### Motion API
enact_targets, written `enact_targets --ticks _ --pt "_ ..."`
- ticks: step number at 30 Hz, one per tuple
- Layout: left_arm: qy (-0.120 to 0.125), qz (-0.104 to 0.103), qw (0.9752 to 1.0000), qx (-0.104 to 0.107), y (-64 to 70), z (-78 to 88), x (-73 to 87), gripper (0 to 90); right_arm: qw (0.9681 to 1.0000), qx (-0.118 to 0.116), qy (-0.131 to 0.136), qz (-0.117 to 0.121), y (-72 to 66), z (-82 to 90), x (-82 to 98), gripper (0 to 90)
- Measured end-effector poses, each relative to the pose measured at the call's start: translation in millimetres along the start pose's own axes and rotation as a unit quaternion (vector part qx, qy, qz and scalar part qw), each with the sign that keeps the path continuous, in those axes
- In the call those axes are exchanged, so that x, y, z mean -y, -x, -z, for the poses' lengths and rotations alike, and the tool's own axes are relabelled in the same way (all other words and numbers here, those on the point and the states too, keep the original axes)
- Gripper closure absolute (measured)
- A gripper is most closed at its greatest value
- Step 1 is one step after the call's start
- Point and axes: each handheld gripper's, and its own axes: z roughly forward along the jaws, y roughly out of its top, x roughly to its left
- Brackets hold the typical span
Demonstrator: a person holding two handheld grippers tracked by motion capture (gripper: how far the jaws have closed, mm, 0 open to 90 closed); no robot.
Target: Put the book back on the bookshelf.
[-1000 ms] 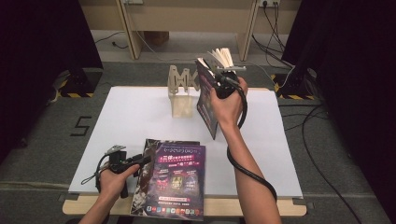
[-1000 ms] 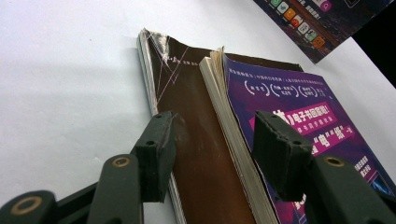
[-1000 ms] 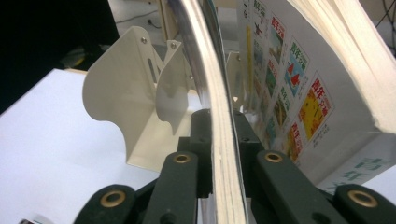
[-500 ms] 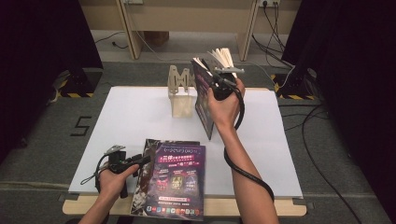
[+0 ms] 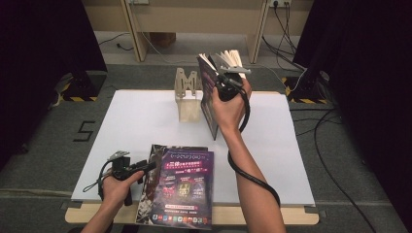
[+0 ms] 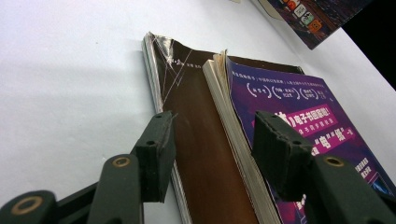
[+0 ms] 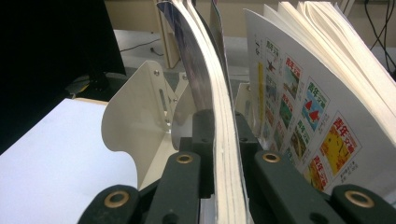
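The right gripper (image 5: 224, 83) is clamped on an upright magazine (image 5: 210, 97) just right of the bookstand (image 5: 187, 99) at the table's far side, pages fanning; the left gripper (image 5: 145, 167), jaws apart, rests at the near stacked magazines (image 5: 180, 187)

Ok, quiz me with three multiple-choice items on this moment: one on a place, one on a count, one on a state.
1. Where is the held magazine?
A. flat at the table's near edge
B. raised upright beside the rack
C. on the floor

2. How many magazines lie stacked by the left tongs?
A. two
B. four
C. none

3. What state are the right tongs in?
A. wide open
B. shut on nothing
C. shut on the magazine

Answers:
1 B, the high view shows it upright in the air next to the rack.
2 A, the left gripper view shows a purple one on a brown one.
3 C, the pads press its pages from both sides.
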Motion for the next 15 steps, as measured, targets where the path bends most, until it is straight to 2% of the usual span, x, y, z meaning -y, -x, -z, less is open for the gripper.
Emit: enact_targets --ticks 15 --pt "0.0 -0.001 1.0 -0.001 -0.4 0.1 0.0 48.1 0.9999 0.008 0.008 -0.006 -2.1 -8.9 -3.4 84.5"
